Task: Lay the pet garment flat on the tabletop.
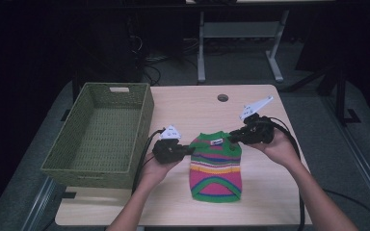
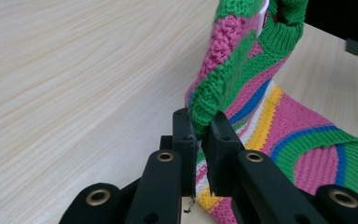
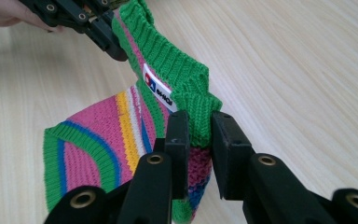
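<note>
the small striped knit sweater (image 1: 216, 166) lies at the lower middle of the high view on the tabletop (image 1: 265, 197), its neck end lifted a little while the hem rests flat. the left gripper (image 1: 189, 150) has its fingers (image 2: 185, 135) nearly closed, clamped on the green ribbed edge at one shoulder, and the right gripper (image 1: 233, 135) has its fingers (image 3: 178, 135) pinched just as narrowly on the green rib at the other shoulder, beside the white label (image 3: 159, 93). the step in hand looks like raising or spreading the garment by its shoulders, perhaps toward the green woven basket (image 1: 101, 168) at the left of the frame; to do it well, both hands should hold level with each other and pull apart gently so the neckline stays taut without stretching the knit, and rise together so the hem does not drag or fold under. the grips sit close to the edge of the rib, so a jerk could slip the fabric out. the sweater's long axis runs from the upper part of the frame down toward the lower edge, neck opening pointing away from the person, hem toward the person
</note>
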`<state>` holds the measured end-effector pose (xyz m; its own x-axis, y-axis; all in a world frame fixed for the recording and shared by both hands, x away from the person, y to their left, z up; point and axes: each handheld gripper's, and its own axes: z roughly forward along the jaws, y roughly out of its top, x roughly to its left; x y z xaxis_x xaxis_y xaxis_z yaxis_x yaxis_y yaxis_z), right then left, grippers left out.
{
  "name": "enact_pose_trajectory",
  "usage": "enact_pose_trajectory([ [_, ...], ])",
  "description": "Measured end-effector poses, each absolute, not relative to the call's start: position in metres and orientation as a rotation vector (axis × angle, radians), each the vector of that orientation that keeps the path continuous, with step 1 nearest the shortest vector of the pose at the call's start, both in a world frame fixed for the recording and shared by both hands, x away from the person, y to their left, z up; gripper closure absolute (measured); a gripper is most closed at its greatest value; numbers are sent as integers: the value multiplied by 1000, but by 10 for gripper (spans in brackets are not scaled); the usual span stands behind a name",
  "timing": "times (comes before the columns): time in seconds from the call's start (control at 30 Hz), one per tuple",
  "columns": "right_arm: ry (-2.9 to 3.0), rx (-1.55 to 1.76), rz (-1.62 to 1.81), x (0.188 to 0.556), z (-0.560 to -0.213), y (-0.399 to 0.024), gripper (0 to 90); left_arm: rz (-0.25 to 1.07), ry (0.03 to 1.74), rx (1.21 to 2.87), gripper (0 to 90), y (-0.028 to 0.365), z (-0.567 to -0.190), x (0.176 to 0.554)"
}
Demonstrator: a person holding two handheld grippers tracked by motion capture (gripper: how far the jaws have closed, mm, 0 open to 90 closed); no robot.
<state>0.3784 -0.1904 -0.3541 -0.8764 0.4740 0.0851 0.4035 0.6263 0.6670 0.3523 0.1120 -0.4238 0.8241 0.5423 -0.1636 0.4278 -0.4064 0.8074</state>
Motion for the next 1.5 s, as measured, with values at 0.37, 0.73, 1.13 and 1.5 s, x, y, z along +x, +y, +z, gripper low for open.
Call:
enact_pose_trajectory([
  [0.37,2723,811,1062,392,-365,-192,761,138,777,2028,837,110,-433,363],
  [0.73,2697,832,1074,400,-367,-191,763,182,810,1986,837,111,-434,368],
  [1.13,2500,1071,1058,436,-389,-194,517,280,916,1961,508,112,-434,378],
  [1.5,2581,1075,1127,431,-400,-206,466,251,873,1959,440,110,-431,373],
])
